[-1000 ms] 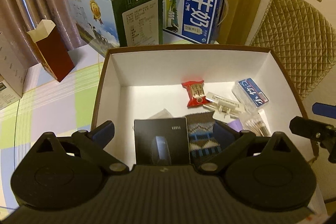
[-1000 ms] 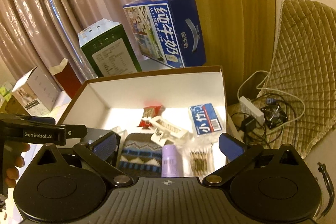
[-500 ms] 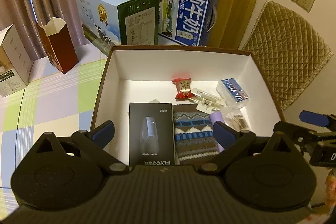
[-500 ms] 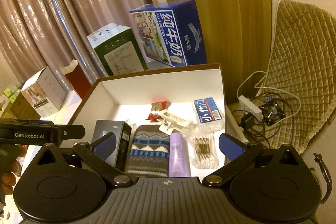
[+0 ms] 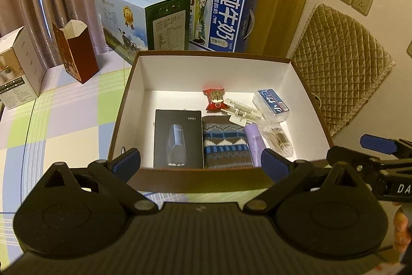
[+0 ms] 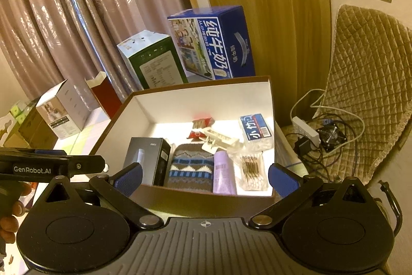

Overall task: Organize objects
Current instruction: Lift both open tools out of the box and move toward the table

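Observation:
A brown box with a white inside (image 5: 139, 84) (image 6: 144, 110) sits on the checked tablecloth. In it lie a black product box (image 5: 177, 138) (image 6: 146, 159), a knitted patterned pouch (image 5: 226, 146) (image 6: 190, 169), a lilac tube (image 5: 255, 143) (image 6: 224, 174), a bag of cotton swabs (image 5: 278, 138) (image 6: 252, 172), a blue tissue pack (image 5: 271, 103) (image 6: 255, 128), a white plastic clip (image 5: 239, 111) (image 6: 219, 141) and a red snack packet (image 5: 215, 98) (image 6: 202, 124). My left gripper (image 5: 200, 159) hangs open before the box's near wall. My right gripper (image 6: 204, 175) is open too, holding nothing.
Behind the box stand a blue milk carton case (image 5: 219, 14) (image 6: 213, 43) and a green-white case (image 5: 144, 17) (image 6: 152, 58). A dark red open carton (image 5: 76, 50) and a white carton (image 5: 18, 68) stand left. Right of the table are a quilted chair (image 6: 370, 84) and a cable tangle (image 6: 316, 135).
Both grippers have drawn back and upward from over the box; the near wall of the box now shows below the fingers. The items inside have not moved.

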Demonstrator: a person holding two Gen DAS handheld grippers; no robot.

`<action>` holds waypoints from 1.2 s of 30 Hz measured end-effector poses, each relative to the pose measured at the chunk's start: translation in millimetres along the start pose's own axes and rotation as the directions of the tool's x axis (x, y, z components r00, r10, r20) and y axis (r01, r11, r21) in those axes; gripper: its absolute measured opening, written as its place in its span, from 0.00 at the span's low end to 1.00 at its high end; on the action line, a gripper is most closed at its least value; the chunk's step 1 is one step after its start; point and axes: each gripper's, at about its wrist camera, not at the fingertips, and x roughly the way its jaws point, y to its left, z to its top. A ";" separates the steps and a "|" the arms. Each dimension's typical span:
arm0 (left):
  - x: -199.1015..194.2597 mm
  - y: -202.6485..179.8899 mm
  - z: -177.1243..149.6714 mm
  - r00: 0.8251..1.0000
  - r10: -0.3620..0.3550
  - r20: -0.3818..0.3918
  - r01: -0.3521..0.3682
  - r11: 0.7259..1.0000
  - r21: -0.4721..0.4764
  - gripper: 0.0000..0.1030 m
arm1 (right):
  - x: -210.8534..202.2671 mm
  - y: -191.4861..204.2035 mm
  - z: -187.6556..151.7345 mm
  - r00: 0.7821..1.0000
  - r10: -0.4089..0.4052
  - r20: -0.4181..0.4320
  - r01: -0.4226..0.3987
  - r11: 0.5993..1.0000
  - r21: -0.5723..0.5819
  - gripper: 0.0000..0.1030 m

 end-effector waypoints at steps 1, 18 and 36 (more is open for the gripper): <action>-2.4 -0.1 -2.1 1.000 0.000 0.001 0.000 1.000 0.000 0.96 | -2.5 0.8 -1.7 1.000 0.000 0.000 0.000 1.000 0.000 0.98; -39.5 -4.9 -37.6 1.000 -0.002 0.006 0.002 1.000 0.006 0.96 | -33.9 13.4 -26.9 1.000 0.017 -0.014 -0.017 1.000 -0.025 0.98; -56.6 -8.9 -74.1 1.000 0.013 -0.026 -0.012 1.000 0.007 0.96 | -44.7 26.3 -55.5 0.997 0.056 -0.060 -0.059 0.998 -0.039 0.98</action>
